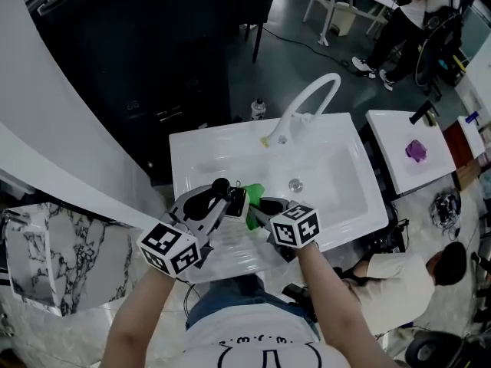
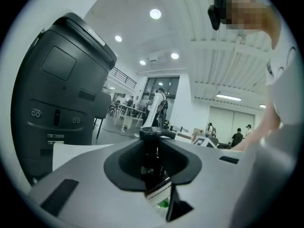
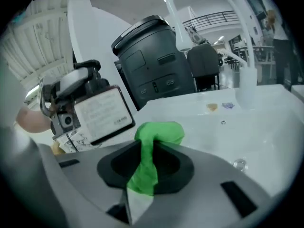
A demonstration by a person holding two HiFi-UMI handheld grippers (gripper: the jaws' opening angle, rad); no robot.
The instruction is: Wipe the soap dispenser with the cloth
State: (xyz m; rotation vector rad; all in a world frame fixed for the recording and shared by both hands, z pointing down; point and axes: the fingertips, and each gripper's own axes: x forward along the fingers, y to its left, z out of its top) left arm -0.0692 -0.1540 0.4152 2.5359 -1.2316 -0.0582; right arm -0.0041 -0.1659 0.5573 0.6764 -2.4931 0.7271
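**Dispenser and cloth both gripped**

Your left gripper (image 1: 229, 200) is clamped on the dark soap dispenser (image 3: 101, 113), above the sink's (image 1: 347, 167) front edge. Your right gripper (image 1: 259, 206) pinches the green cloth (image 3: 159, 133) just beside it.

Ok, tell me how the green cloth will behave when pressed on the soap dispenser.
The green cloth looks floppy: it bunches and folds beyond the right gripper, so it will probably squash and drape rather than push back. It seems light, held by one pinched strip. The soap dispenser, clamped in the left gripper, probably won't shift much.
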